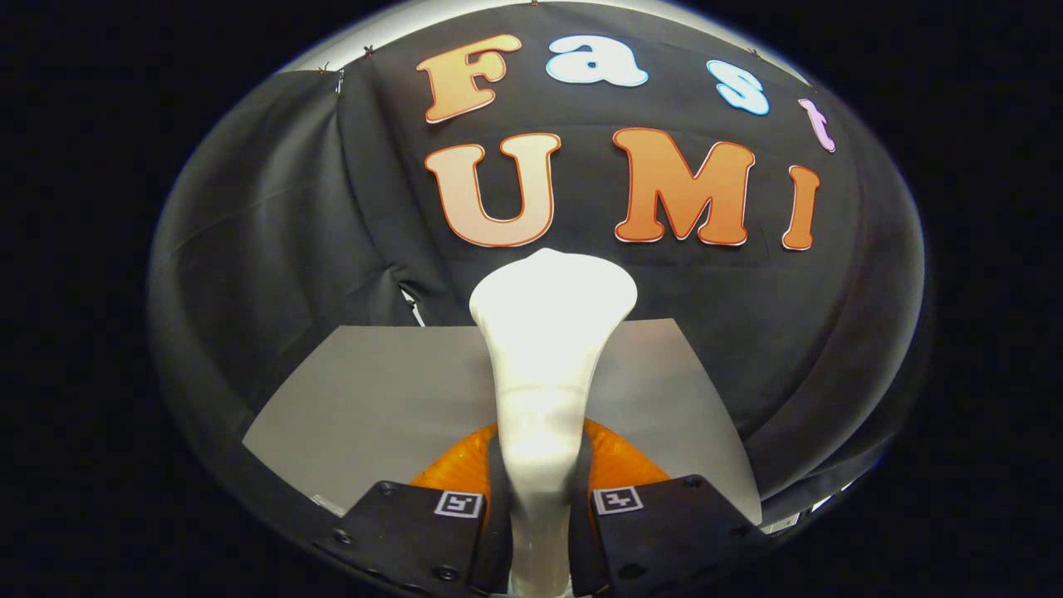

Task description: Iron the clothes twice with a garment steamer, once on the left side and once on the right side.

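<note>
A white garment steamer [544, 349] stands upright between my fingers, its narrow handle clamped and its wide head rising beyond them toward the booth wall. My gripper [540, 498] is shut on that handle, both fingers pressing its sides. An orange rounded thing [619, 465] lies just behind the fingers, low under the steamer, most of it hidden. The steamer head hides what is straight ahead of it.
A grey flat sheet [374, 399] covers the table beyond the fingers. Black cloth forms the booth wall [274, 232] behind and on both sides, with a fold and a clip at the left corner.
</note>
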`<action>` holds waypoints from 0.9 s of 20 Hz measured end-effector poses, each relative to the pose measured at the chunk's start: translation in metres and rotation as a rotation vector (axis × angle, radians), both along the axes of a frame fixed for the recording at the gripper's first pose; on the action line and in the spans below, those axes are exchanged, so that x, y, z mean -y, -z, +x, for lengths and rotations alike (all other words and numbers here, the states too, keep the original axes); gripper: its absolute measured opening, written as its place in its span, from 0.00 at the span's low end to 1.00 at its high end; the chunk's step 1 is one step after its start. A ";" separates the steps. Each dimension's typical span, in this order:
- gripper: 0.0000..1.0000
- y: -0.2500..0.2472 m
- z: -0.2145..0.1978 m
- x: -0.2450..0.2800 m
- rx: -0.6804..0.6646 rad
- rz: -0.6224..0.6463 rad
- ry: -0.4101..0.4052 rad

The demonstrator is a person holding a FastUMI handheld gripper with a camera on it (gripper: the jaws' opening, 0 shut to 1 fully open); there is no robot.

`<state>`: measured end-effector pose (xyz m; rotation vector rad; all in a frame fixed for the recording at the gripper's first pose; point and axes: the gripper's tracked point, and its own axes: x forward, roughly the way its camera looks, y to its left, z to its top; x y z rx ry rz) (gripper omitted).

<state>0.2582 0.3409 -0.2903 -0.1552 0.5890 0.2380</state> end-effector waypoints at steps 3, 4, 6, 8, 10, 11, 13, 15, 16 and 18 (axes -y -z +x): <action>0.34 -0.016 -0.012 0.000 0.026 0.035 -0.020; 0.34 -0.023 -0.018 -0.001 0.037 0.043 -0.034; 0.34 -0.044 -0.031 0.005 0.077 0.051 -0.053; 0.35 -0.065 -0.042 0.008 0.120 0.060 -0.065; 0.34 -0.085 -0.053 0.015 0.148 0.068 -0.077; 0.34 -0.098 -0.061 0.019 0.167 0.074 -0.082; 0.35 -0.119 -0.071 0.028 0.198 0.083 -0.085; 0.34 -0.142 -0.082 0.042 0.231 0.089 -0.086; 0.34 -0.154 -0.089 0.048 0.246 0.091 -0.087; 0.34 -0.176 -0.100 0.064 0.285 0.096 -0.081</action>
